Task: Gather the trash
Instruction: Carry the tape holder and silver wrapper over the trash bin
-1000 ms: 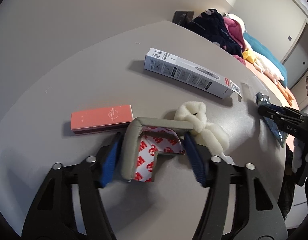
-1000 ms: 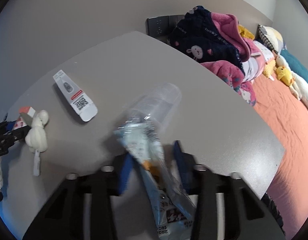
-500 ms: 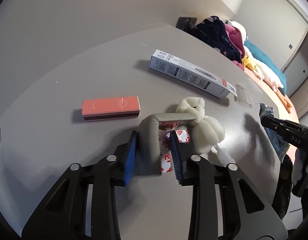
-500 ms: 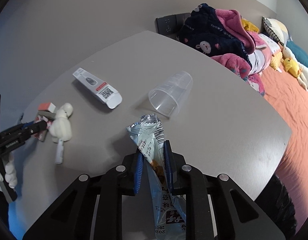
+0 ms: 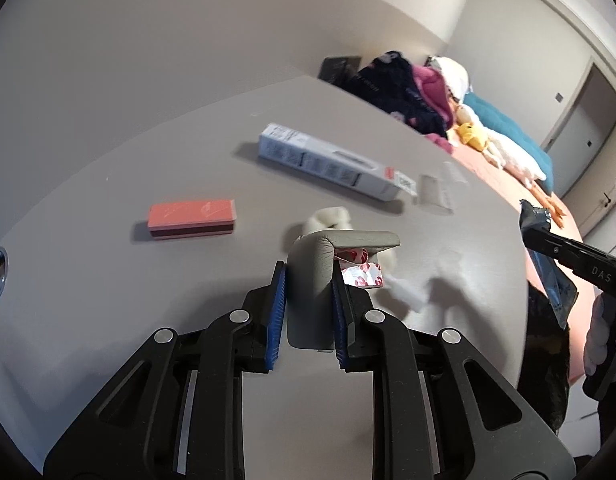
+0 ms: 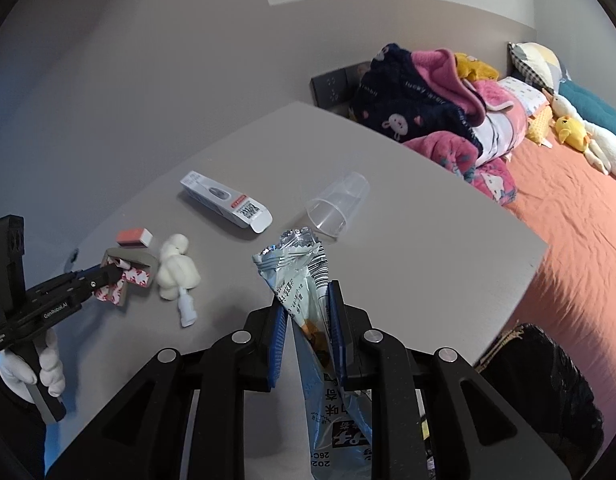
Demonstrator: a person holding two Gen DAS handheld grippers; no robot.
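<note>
Left gripper [image 5: 308,300]: jaws clenched on one leg of the grey L-shaped foam corner guard [image 5: 320,268] with red-printed white adhesive backing; the jaws have just been closing on it.
Right gripper [image 6: 305,320]: jaws clenched on the crinkled silver-and-blue foil snack wrapper [image 6: 297,276], gripped mid-length, sealed end above the jaws.
Corner guard, location: appears lifted just clear of the grey table [image 5: 107,280], above the white fluffy knotted toy [image 6: 175,266].
Corner guard, handling: judged light, soft, compressible; grip across one leg, away from the loose backing.
Wrapper, handling: judged very light, limp, slippery; a firm pinch on the flat body suits it.
Remaining on table: clear plastic cup [image 6: 340,204] on its side, long white printed carton [image 5: 332,166], flat coral-pink block [image 5: 191,218].
Cup, handling: likely thin, easily crushed; take by the rim wall.
</note>
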